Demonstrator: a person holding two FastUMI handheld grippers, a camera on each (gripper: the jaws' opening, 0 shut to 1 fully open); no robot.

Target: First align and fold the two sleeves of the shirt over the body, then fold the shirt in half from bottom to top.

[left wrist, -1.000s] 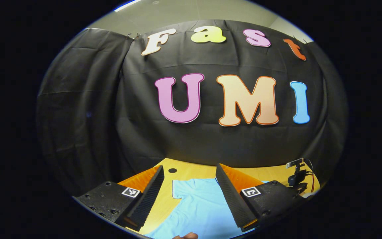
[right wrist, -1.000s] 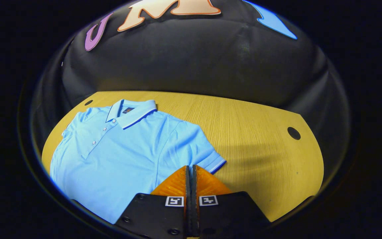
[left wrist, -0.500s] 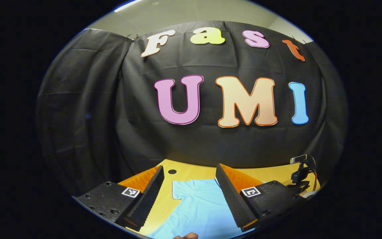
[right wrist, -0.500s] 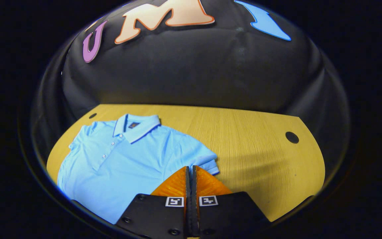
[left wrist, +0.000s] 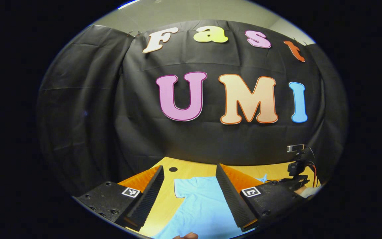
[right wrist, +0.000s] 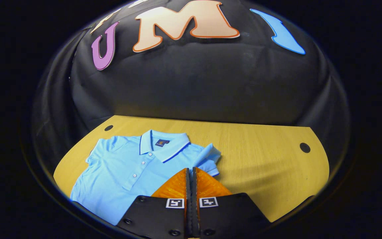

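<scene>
Right tool [right wrist: 191, 172] jaws together on polo shirt [right wrist: 128, 172] sleeve [right wrist: 209, 157], grip point hidden; left tool [left wrist: 189, 179] wide open, empty; desk [right wrist: 264, 166] bare rightward.

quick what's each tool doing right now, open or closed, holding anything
Left tool: open, holding nothing, above the blue shirt.
Right tool: closed at the shirt's sleeve, which is lifted; whether it pinches the fabric cannot be told.

shirt [right wrist: 124, 169]: light blue polo, collar [right wrist: 164, 147] edged with a dark blue stripe plus white line, small dark label inside neck, pale buttons. sleeve cuff [right wrist: 212, 171] has white/blue trim. table [right wrist: 264, 166]: yellowish wood grain, two black round holes. wall cloth black.
</scene>
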